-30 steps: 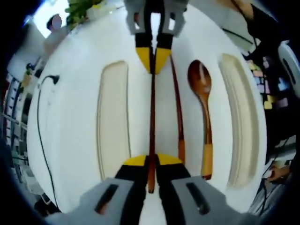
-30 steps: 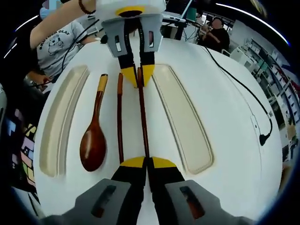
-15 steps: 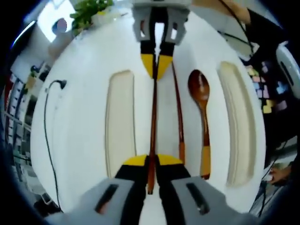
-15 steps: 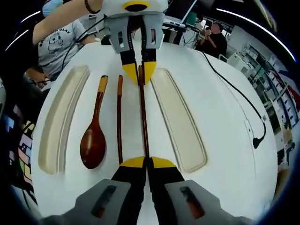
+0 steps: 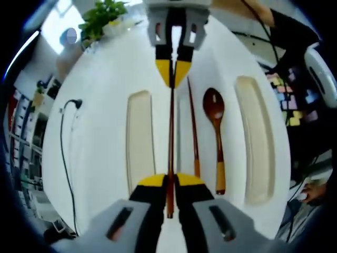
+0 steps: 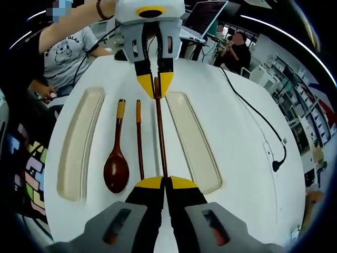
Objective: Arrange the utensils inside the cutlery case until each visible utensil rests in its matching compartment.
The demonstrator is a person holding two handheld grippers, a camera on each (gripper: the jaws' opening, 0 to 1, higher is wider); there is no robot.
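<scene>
The left claw (image 5: 170, 181) and right claw (image 6: 165, 183) each gripped an end of one chopstick (image 5: 171, 138), the spoon (image 6: 116, 166) lying beside it.

Chopstick (image 5: 171, 137) ends hidden between both hand-held gripper jaws.

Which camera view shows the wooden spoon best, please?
The right gripper view: the wooden spoon lies whole on the white table, its bowl large and near the camera. The left gripper view also shows the spoon whole, but smaller.
</scene>
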